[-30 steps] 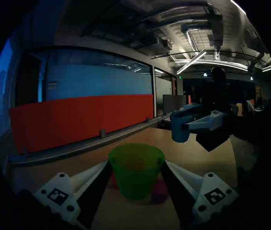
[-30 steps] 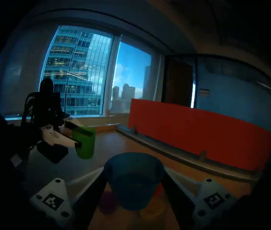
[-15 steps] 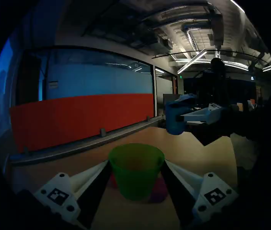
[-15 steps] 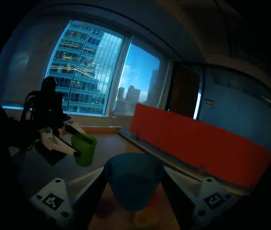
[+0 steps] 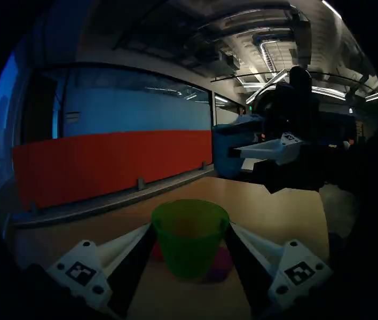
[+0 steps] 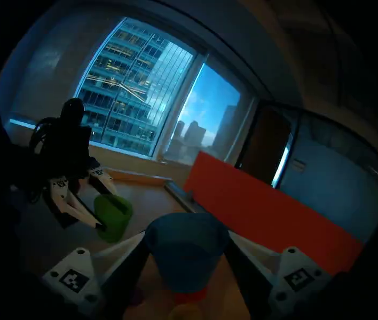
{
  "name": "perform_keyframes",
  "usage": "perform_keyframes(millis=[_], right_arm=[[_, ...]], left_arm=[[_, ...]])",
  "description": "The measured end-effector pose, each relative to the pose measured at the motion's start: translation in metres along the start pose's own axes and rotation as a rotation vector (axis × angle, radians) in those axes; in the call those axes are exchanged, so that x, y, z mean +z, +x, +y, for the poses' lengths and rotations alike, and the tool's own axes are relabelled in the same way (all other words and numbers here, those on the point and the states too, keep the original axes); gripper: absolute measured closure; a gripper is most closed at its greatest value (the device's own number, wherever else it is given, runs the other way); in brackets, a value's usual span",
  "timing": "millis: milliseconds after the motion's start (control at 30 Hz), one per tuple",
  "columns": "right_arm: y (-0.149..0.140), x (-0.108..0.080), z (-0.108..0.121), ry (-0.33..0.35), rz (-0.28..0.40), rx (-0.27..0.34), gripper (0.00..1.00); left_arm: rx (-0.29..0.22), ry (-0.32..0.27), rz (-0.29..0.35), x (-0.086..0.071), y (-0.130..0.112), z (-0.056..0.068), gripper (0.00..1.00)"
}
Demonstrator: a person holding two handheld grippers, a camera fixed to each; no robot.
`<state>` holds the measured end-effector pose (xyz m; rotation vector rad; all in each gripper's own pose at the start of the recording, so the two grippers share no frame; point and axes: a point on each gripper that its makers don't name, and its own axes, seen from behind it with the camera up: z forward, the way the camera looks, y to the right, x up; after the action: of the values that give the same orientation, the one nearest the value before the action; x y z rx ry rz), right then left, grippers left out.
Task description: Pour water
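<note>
While your left gripper (image 5: 190,228) clamps both fingers (image 5: 130,250) on the green cup (image 5: 190,240), held upright above the wooden table (image 5: 280,208), your right gripper (image 6: 187,237) likewise pinches the blue cup (image 6: 186,258), higher and apart; small coloured cups (image 5: 221,265) lie on the table beneath; beyond: red wall panel (image 5: 109,160), tower-view window (image 6: 135,106).

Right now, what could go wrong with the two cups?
The blue cup is held up and off to one side of the green cup, so tipping it now could spill on the table. Small coloured things lie on the table below the green cup; lowering it might knock them.
</note>
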<state>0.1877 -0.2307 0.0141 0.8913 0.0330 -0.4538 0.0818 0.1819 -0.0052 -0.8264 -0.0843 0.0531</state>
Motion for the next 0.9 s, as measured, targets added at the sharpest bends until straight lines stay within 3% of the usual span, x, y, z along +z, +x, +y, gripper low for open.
perform_keyframes(millis=[900], right_arm=[[0.055, 0.037, 0.002, -0.019, 0.046, -0.325, 0.09]], left_arm=[[-0.001, -0.030, 0.013, 0.003, 0.004, 0.014, 0.13]])
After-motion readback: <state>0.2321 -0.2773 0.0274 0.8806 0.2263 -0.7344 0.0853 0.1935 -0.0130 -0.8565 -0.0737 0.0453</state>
